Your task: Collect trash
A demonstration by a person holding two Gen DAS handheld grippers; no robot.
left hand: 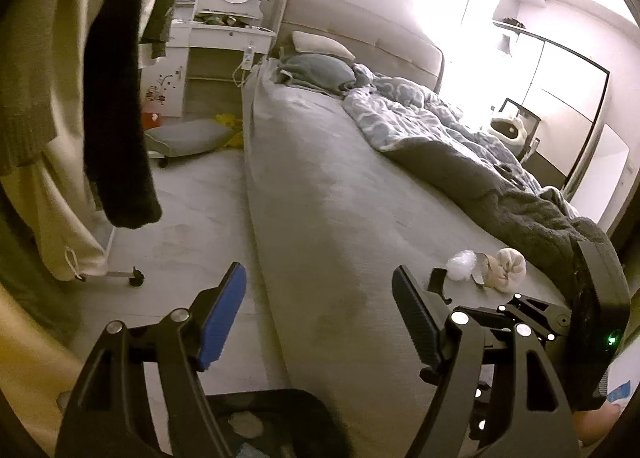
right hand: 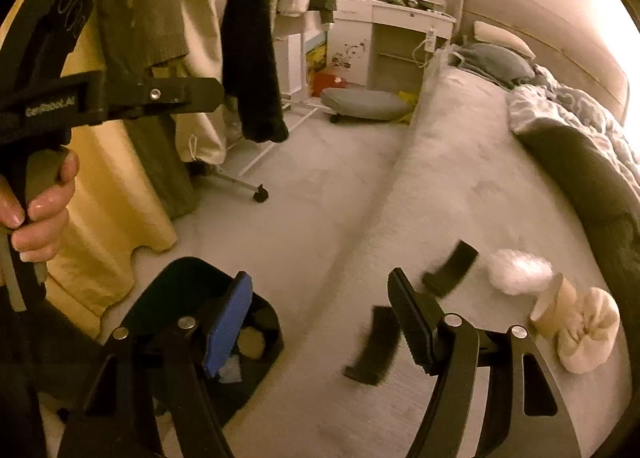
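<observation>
both grippers hang over the near edge of the bed (left hand: 320,186), empty. the left gripper (left hand: 318,314) has its fingers wide apart; so does the right gripper (right hand: 320,310). the trash sits at the right of both frames, on the grey sheet: a crumpled clear plastic wad (right hand: 516,272), a paper cup (right hand: 554,300) on its side touching it, and a cream bundled cloth (right hand: 588,332) just beside. the black bin (right hand: 192,290) waits at lower left on the floor. the risk, as i judge it — the wad is light and springy, so a shallow pinch could let it slip or nudge the cup rolling toward the dark blanket (left hand: 532,210).
</observation>
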